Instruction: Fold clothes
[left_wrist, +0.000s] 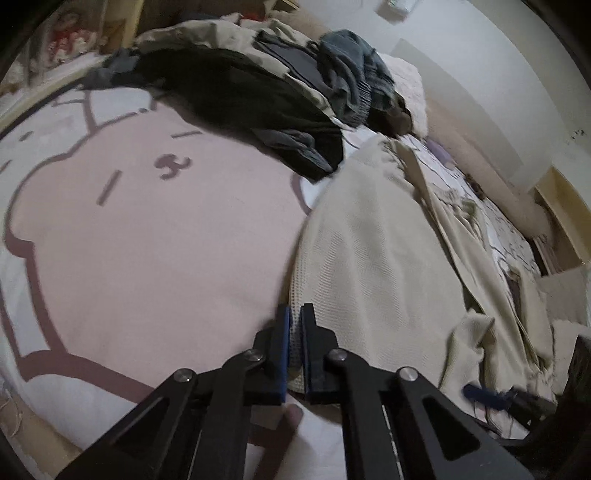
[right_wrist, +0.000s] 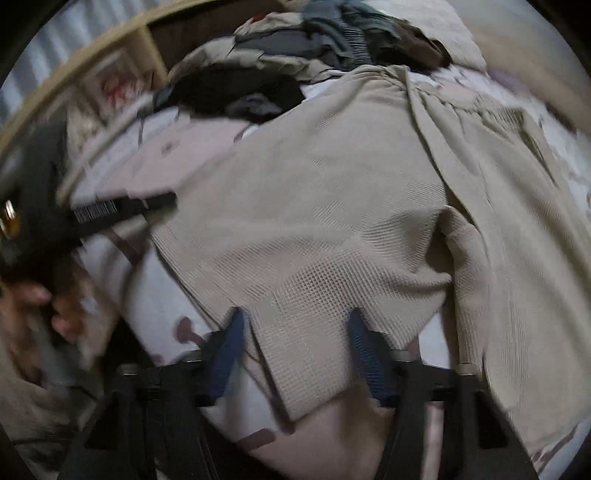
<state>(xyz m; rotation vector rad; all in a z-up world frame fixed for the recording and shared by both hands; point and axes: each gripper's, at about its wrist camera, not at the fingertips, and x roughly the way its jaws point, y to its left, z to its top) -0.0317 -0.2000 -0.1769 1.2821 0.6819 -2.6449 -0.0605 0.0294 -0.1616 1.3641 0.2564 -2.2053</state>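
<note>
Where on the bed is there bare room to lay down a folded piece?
The pink patch of the bedspread is free, bordered by the cream waffle garment on its right and the dark clothes pile behind. The far end, under that pile, is crowded.

left gripper (left_wrist: 294, 325) angled down, jaws pinched nearly together; right gripper (right_wrist: 295, 325) also tilted down, jaws apart.

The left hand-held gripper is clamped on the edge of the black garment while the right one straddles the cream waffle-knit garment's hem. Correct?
Not quite. The left hand-held gripper is clamped on the edge of the cream waffle-knit garment, not the black garment, which lies in the pile farther back, as the left wrist view shows. The right hand-held gripper does straddle the hem.
</note>
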